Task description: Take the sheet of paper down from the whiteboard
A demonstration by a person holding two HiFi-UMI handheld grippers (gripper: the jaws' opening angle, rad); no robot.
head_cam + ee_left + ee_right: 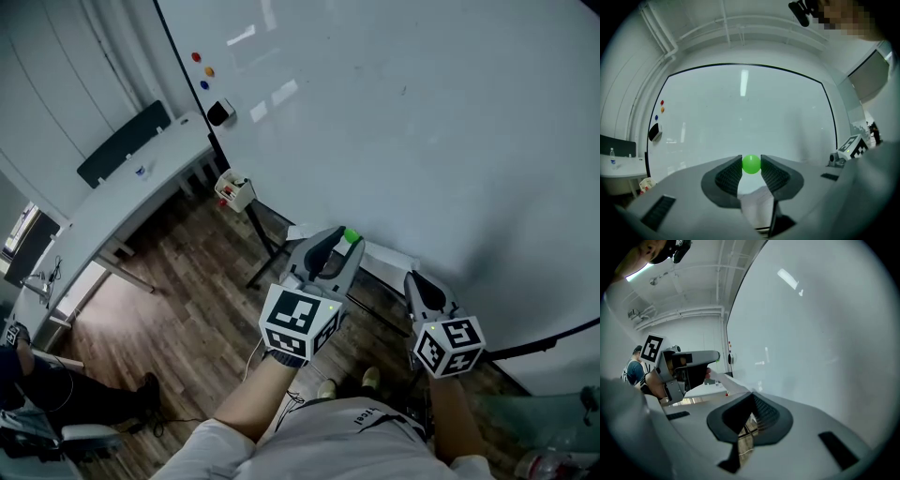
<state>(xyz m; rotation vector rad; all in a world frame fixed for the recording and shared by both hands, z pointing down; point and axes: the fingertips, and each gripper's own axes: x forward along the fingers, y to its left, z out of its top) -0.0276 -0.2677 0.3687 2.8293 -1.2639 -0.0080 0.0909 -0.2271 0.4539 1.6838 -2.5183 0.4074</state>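
The big whiteboard (422, 122) fills the head view, its face bare in front of me. My left gripper (349, 242) is shut on a small green ball magnet (352, 235), pinched between the jaw tips (751, 164) just off the board. A white sheet of paper (380, 255) lies flat and low between the two grippers. My right gripper (412, 277) is shut on its right edge. In the right gripper view the closed jaws (751, 393) pinch the sheet (726, 383), which runs left toward the left gripper (693, 357).
Red, orange and blue magnets (202, 70) and a black eraser (220, 112) sit at the board's far left. A small marker box (234, 190) and the board's stand leg (267, 248) are below. A long white desk (122, 202) stands left; a seated person (56, 384) is lower left.
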